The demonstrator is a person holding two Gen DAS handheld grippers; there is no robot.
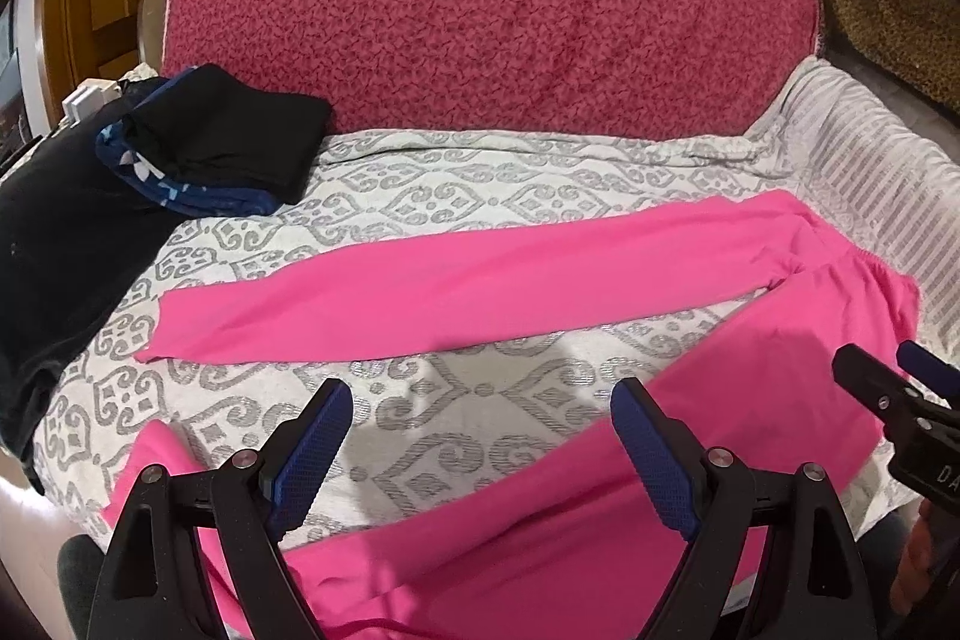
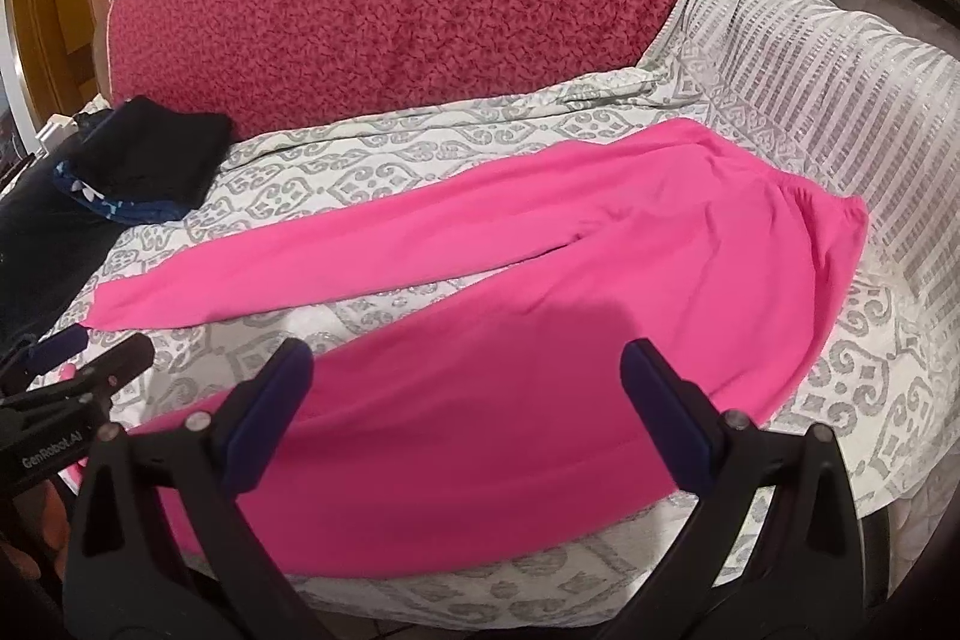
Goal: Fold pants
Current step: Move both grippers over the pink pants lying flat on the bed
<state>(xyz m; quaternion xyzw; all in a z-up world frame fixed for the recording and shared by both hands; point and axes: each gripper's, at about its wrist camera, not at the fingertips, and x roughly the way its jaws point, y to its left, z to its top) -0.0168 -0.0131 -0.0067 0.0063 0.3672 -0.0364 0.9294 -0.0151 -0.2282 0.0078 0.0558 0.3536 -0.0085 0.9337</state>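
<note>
Bright pink pants [image 1: 456,292] [image 2: 540,292] lie spread flat on the patterned bedspread, legs apart in a V, waistband to the right and cuffs to the left. The far leg stretches across the middle; the near leg runs along the front edge. My left gripper [image 1: 480,400] hovers open over the gap between the legs, near the front leg, holding nothing. My right gripper [image 2: 468,358] is open above the near leg's thigh part, empty. The right gripper [image 1: 900,382] also shows at the right edge of the left wrist view, and the left gripper [image 2: 96,358] at the left edge of the right wrist view.
A stack of folded dark clothes [image 1: 228,142] [image 2: 150,160] sits at the back left. A black garment [image 1: 54,250] hangs over the left side. A red patterned headboard [image 1: 480,4] rises behind. A striped grey cover [image 2: 810,58] lies on the right.
</note>
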